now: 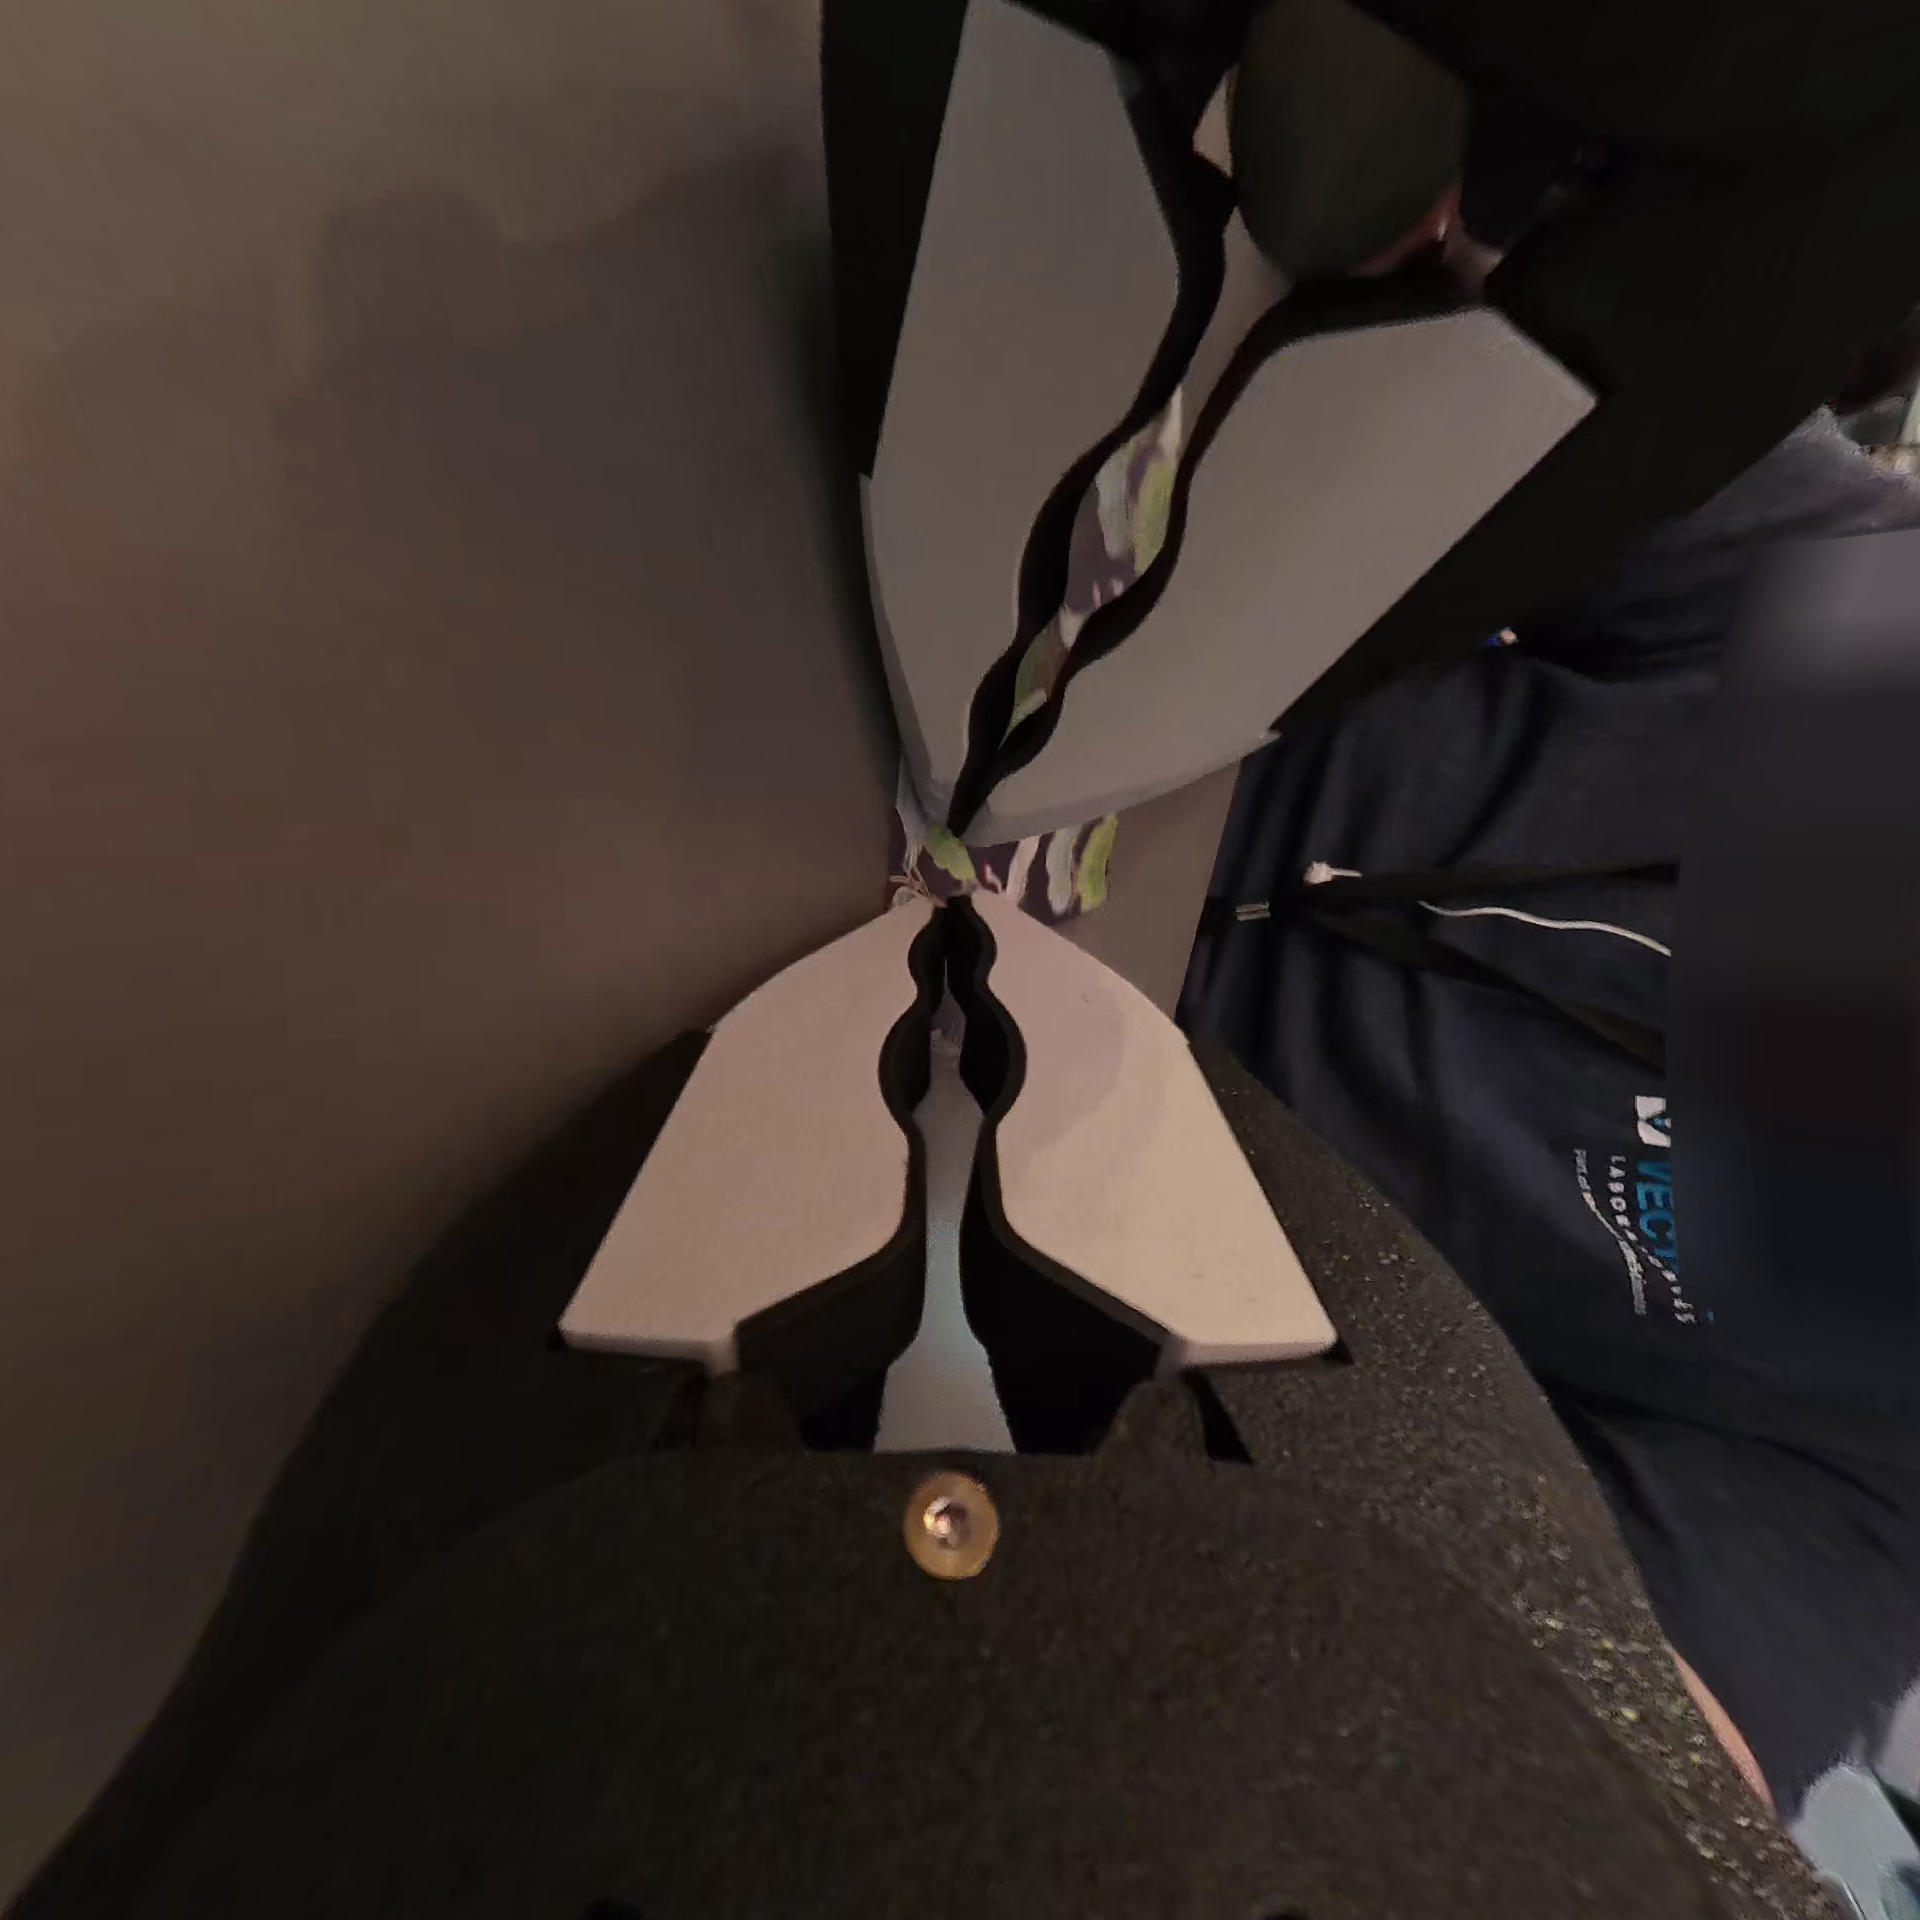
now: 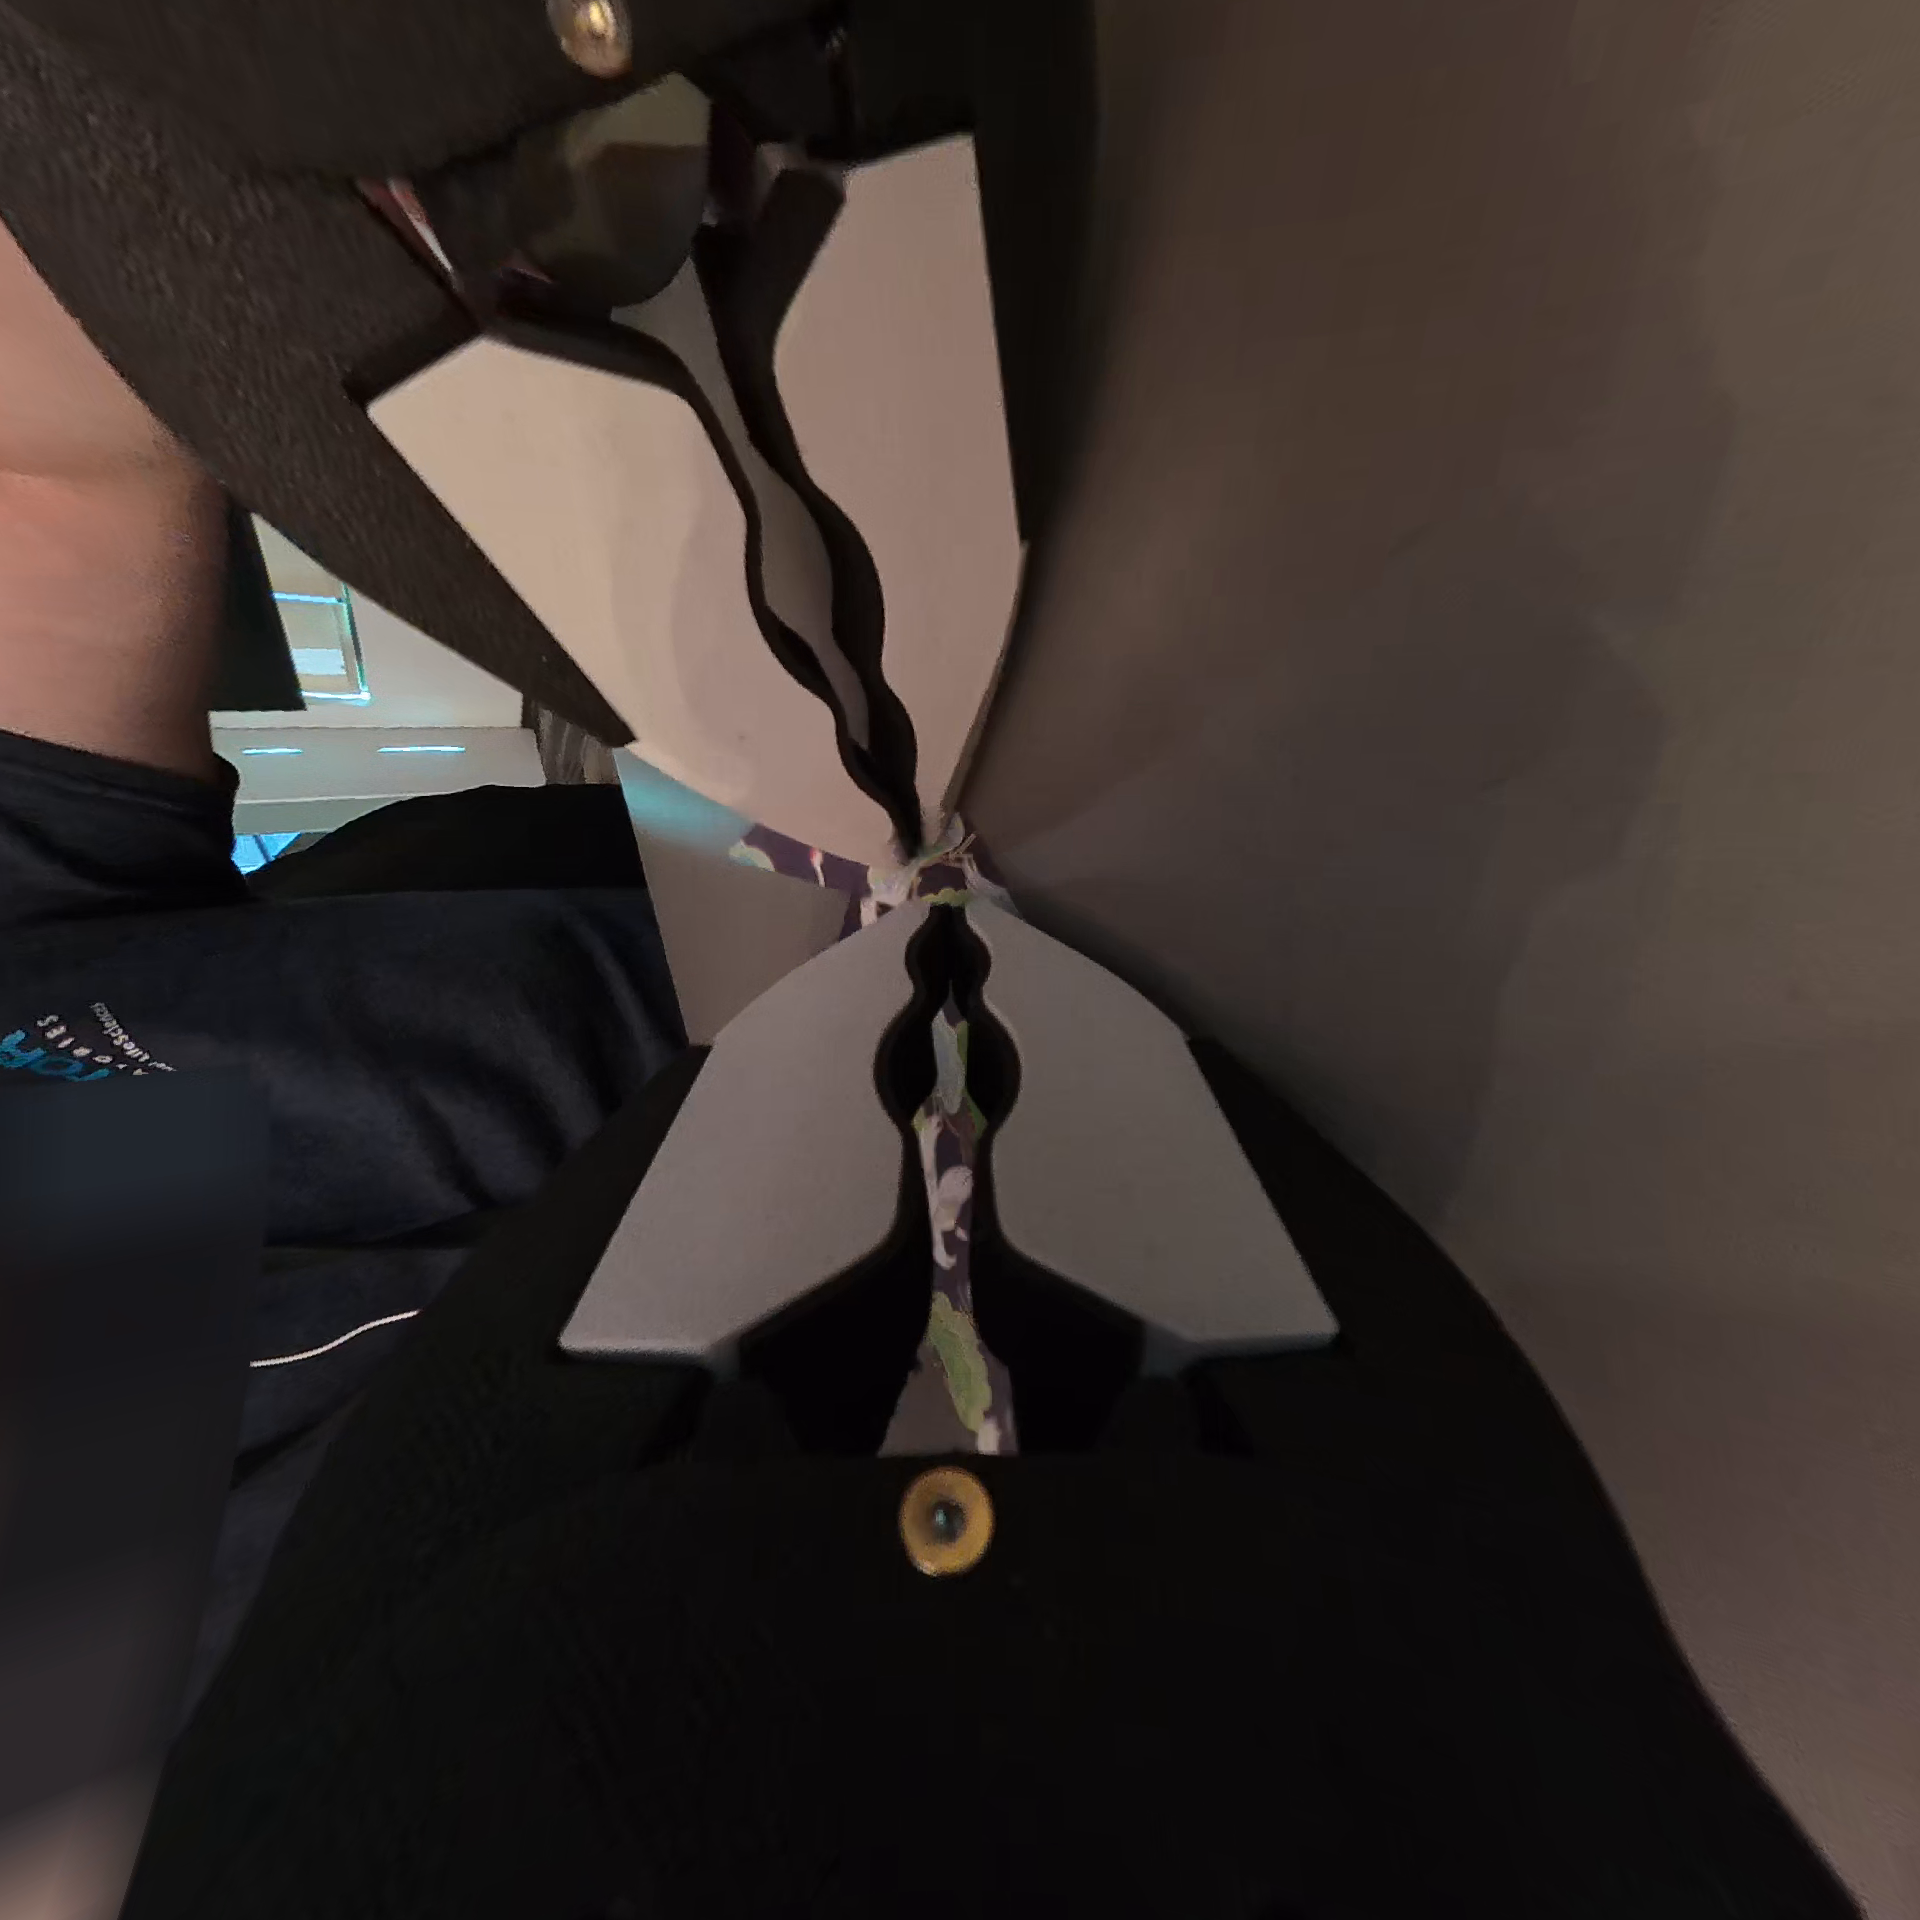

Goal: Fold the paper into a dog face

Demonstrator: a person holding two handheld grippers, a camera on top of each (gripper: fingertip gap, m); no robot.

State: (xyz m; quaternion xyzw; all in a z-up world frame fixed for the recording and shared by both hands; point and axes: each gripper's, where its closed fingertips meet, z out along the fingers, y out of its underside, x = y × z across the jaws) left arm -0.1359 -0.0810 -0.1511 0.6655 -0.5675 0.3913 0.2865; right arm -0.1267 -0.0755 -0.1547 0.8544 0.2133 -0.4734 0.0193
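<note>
Left gripper [image 1: 948, 914] was a grainy black body with two pale, flat-faced fingers [image 1: 790, 1174], their inner edges black and wavy. A brass-coloured screw [image 1: 950, 1525] sat just behind the claw on the centre line. Right gripper [image 2: 940, 909] matched it: smooth black shell, pale grey fingers [image 2: 1122, 1174], brass-coloured screw [image 2: 944, 1521] behind the claw. Beside the claws, the person wore a dark navy top [image 1: 1455, 831] with printed lettering and a thin white cord [image 1: 1538, 920].

We see only slivers of the paper [image 1: 1049, 868]; both grippers' fingers [image 2: 727, 1174] hide the rest from us.
</note>
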